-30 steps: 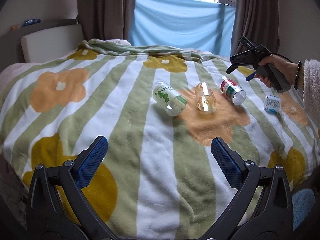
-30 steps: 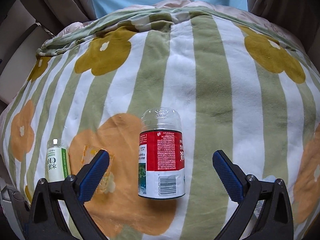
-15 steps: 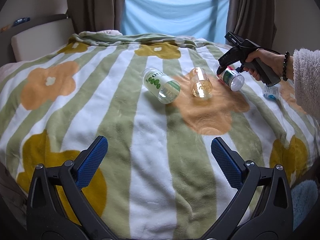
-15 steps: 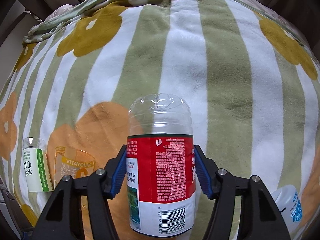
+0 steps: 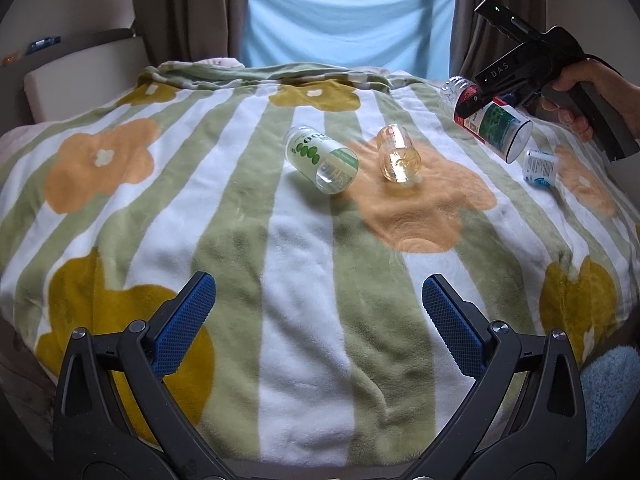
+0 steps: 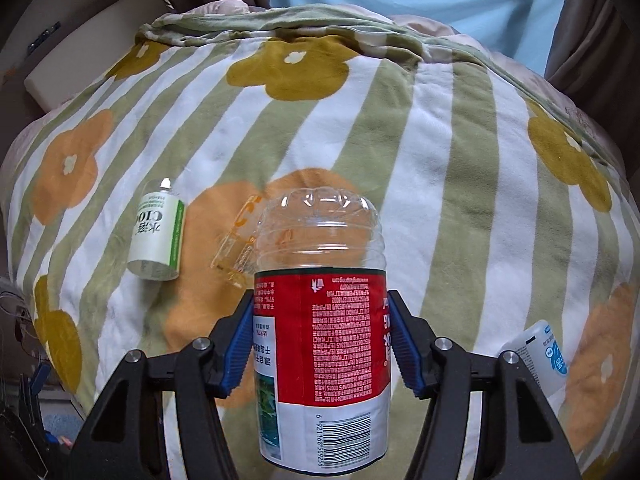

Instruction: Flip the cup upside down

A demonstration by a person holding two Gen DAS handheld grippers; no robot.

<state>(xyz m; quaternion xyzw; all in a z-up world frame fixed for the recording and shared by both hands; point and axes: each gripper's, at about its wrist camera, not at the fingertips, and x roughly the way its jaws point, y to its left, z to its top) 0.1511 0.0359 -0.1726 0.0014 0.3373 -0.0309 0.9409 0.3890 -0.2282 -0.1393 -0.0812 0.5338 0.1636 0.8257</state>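
A clear plastic cup with a red label (image 6: 322, 332) sits between the blue pads of my right gripper (image 6: 320, 344), which is shut on it. It hangs tilted above the bed, closed end pointing away from me. In the left wrist view the same cup (image 5: 486, 120) is in the air at the far right, in the right gripper (image 5: 474, 102). My left gripper (image 5: 318, 322) is open and empty over the near part of the blanket.
A flowered, striped blanket (image 5: 240, 220) covers the bed. On it lie a green-labelled cup (image 5: 322, 160), an orange-tinted clear cup (image 5: 398, 156) and a small blue-labelled cup (image 5: 540, 168). Curtains and a blue sheet are behind the bed.
My right gripper closed on the red-labelled cup and lifted it off the blanket. My left gripper stayed open and drew back a little.
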